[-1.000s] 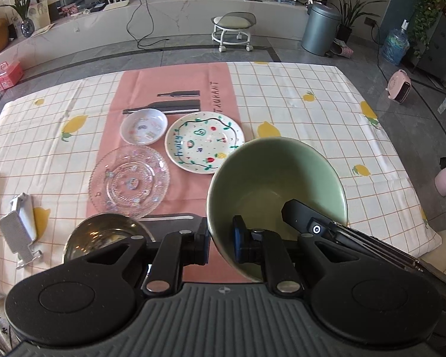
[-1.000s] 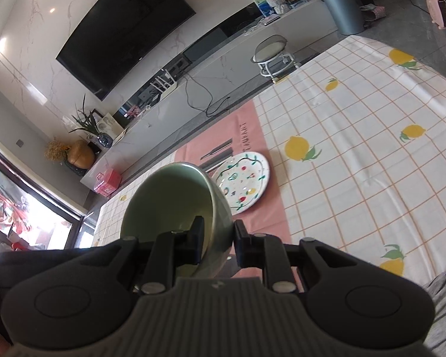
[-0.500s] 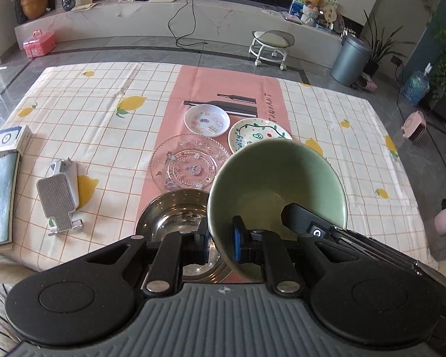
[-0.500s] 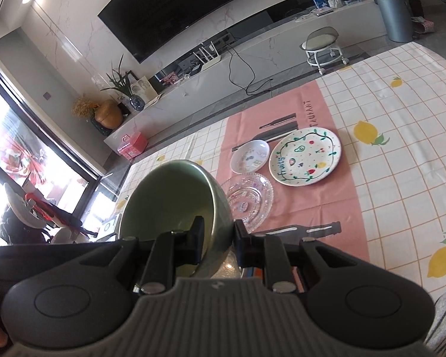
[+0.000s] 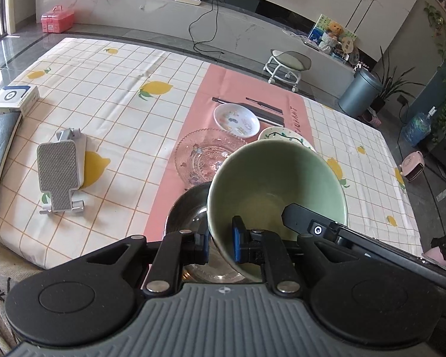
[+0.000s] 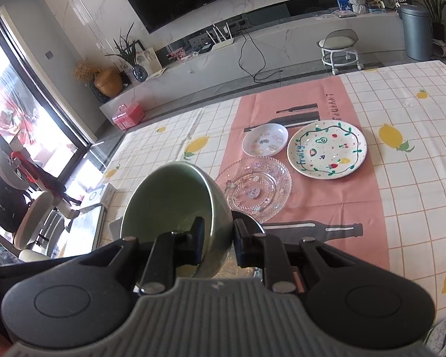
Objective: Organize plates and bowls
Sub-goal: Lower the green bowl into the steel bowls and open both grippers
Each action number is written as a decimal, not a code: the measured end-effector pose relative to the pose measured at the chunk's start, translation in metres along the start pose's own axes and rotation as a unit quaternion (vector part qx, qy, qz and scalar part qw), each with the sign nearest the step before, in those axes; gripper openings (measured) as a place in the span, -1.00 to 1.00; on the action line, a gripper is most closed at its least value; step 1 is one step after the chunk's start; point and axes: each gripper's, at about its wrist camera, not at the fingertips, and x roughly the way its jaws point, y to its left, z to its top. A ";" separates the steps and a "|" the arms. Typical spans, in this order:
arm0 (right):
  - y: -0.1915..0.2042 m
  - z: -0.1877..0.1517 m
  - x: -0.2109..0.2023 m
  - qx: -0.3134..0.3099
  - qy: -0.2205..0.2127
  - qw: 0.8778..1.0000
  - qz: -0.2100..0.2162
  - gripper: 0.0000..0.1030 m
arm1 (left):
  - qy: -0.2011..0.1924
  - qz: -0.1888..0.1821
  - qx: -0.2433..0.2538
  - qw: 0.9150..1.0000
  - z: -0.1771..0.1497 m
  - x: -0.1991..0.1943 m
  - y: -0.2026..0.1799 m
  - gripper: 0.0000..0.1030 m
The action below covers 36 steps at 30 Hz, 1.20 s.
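Both units clamp the green bowl (image 5: 278,184): left hand-held gripper (image 5: 221,245) and right hand-held gripper (image 6: 218,238) pinch opposite rim walls, above the steel bowl (image 5: 187,211). Glazed ceramic: likely heavy, slippery, fragile; grip the rim.

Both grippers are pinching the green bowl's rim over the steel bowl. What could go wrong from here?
1. The green bowl hangs tilted, held only at its rim by the left gripper and right gripper; it may slip or twist.
2. Lowered off-centre, it could knock the steel bowl.
3. The glass plate sits close beside, within striking range.
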 end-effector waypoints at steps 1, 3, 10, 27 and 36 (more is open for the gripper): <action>0.000 -0.002 0.007 -0.002 0.007 1.000 -0.002 -0.63 | 0.004 0.003 0.000 1.000 -0.002 0.003 0.002 -0.69; 0.001 -0.006 0.018 -0.011 0.015 1.000 -0.006 -0.64 | 0.013 0.001 -0.002 1.000 -0.005 0.008 0.009 -0.67; -0.002 -0.019 0.041 -0.019 0.041 0.999 -0.013 -0.64 | 0.034 -0.013 -0.004 0.999 -0.012 0.019 0.021 -0.67; -0.002 -0.031 0.054 -0.064 0.037 0.995 -0.064 -0.76 | 0.020 0.021 0.044 0.999 -0.022 0.027 0.008 -0.53; 0.001 -0.032 0.058 -0.073 0.026 0.994 -0.082 -0.85 | -0.055 0.059 0.076 0.994 -0.020 0.006 0.005 0.05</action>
